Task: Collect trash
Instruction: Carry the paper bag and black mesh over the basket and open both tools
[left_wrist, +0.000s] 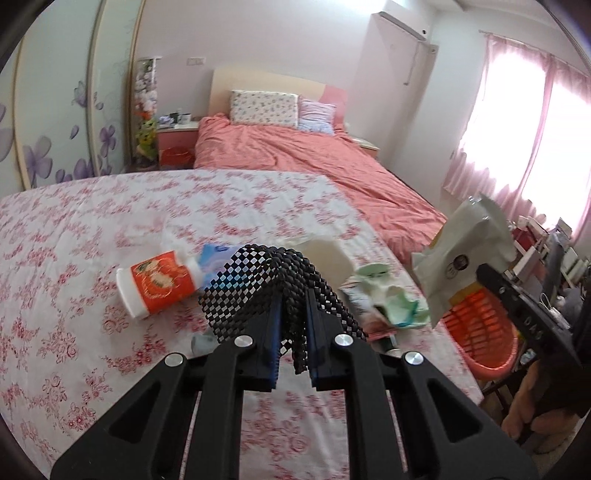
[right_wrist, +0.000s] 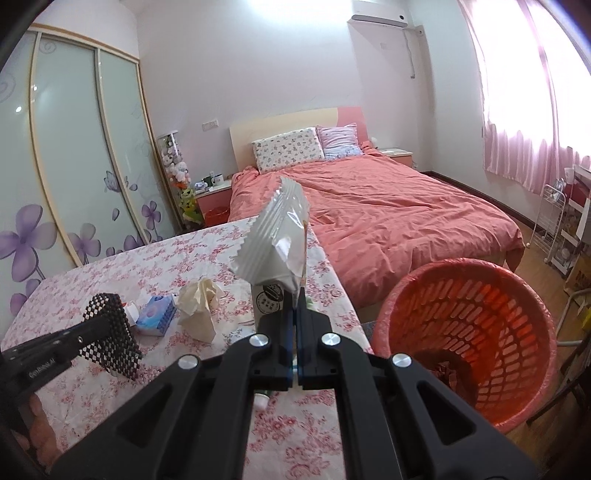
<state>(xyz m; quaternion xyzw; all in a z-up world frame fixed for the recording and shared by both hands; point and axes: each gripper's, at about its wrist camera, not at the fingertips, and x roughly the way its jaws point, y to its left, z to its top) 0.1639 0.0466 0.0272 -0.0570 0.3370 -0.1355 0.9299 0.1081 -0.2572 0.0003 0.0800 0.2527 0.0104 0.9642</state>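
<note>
My left gripper (left_wrist: 293, 295) is shut on a folded piece of black mesh mat (left_wrist: 251, 280), lifted just above the floral-cloth table (left_wrist: 74, 258); in the right wrist view the left gripper (right_wrist: 110, 326) shows with the mat (right_wrist: 110, 314). My right gripper (right_wrist: 295, 299) is shut on a white crinkled wrapper (right_wrist: 273, 236), held up near the table's right edge beside the orange mesh basket (right_wrist: 391, 317). In the left wrist view the wrapper (left_wrist: 465, 251) hangs from the right gripper (left_wrist: 482, 273) above the basket (left_wrist: 480, 332).
On the table lie an orange paper cup (left_wrist: 159, 284) on its side, a blue tissue pack (right_wrist: 155, 314), crumpled beige paper (right_wrist: 201, 306) and a green crumpled wrapper (left_wrist: 391, 299). A pink bed (right_wrist: 388, 221) stands behind. Shelving (right_wrist: 561, 229) is at the right.
</note>
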